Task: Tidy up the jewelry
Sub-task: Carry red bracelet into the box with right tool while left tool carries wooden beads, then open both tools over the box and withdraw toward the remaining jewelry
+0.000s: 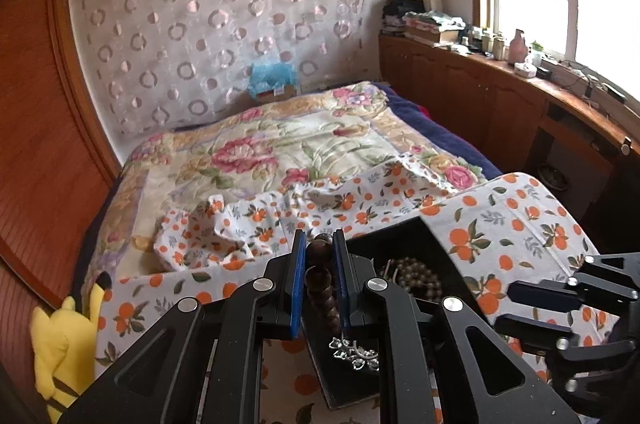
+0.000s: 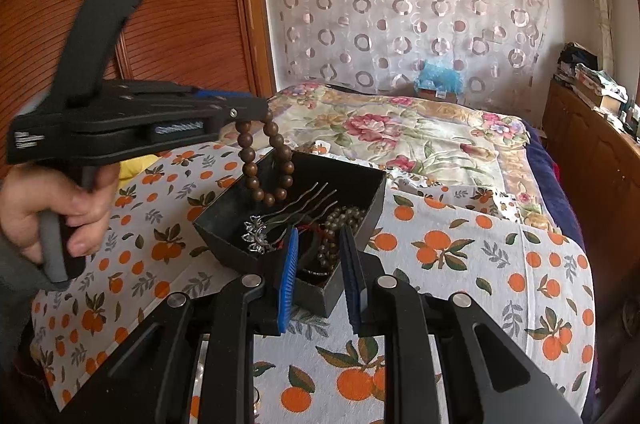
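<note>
My left gripper (image 1: 319, 244) is shut on a brown wooden bead bracelet (image 1: 320, 288) and holds it hanging above a black open box (image 2: 224, 224). In the right wrist view the left gripper (image 2: 256, 115) shows at the left with the bracelet (image 2: 266, 159) dangling over the box's far corner. Inside the box lie a silver flower hair comb (image 2: 260, 234) and a string of dull olive beads (image 2: 336, 224). My right gripper (image 2: 318, 256) is open and empty, just in front of the box's near edge. It also shows at the right edge of the left wrist view (image 1: 520, 308).
The box stands on a table covered with an orange-print cloth (image 2: 480, 256). A bed with a floral quilt (image 2: 400, 135) lies behind. A yellow plush toy (image 1: 64, 344) sits at the left. A wooden cabinet (image 1: 500, 95) with clutter runs along the window at the right.
</note>
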A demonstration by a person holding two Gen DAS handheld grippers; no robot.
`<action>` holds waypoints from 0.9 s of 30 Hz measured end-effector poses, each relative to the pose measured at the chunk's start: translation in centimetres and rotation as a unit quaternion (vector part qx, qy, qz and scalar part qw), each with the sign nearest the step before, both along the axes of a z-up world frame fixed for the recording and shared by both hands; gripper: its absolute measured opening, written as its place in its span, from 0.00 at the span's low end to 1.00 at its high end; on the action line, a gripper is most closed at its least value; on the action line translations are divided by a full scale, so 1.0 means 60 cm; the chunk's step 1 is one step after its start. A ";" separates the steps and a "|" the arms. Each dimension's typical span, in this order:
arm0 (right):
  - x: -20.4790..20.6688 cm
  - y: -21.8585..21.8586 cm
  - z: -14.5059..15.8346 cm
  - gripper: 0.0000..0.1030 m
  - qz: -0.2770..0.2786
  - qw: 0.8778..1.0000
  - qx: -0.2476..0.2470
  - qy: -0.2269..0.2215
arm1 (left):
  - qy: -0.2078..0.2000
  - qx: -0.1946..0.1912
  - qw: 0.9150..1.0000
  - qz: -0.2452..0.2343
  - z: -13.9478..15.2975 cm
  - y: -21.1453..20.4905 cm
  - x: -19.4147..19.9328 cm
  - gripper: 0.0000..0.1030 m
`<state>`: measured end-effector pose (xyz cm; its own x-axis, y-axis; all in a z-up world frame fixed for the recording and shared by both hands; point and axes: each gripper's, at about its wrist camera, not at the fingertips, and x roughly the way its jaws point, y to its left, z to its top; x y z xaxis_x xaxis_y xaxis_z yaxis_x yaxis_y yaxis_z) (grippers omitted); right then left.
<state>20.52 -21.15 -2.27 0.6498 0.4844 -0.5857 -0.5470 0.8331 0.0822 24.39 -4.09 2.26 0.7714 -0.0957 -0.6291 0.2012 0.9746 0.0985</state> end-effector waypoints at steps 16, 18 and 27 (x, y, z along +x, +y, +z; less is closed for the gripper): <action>-0.021 0.004 -0.001 0.23 0.004 1.000 0.002 -0.003 | 0.028 -0.020 0.999 -0.017 -0.046 0.011 -0.052 0.13; -0.020 0.004 -0.002 0.23 0.004 1.000 0.003 -0.002 | 0.025 -0.023 0.999 -0.021 -0.040 0.013 -0.066 0.16; -0.041 0.005 -0.007 0.23 0.007 1.000 0.006 0.000 | 0.007 -0.031 0.999 -0.039 -0.027 0.013 -0.135 0.25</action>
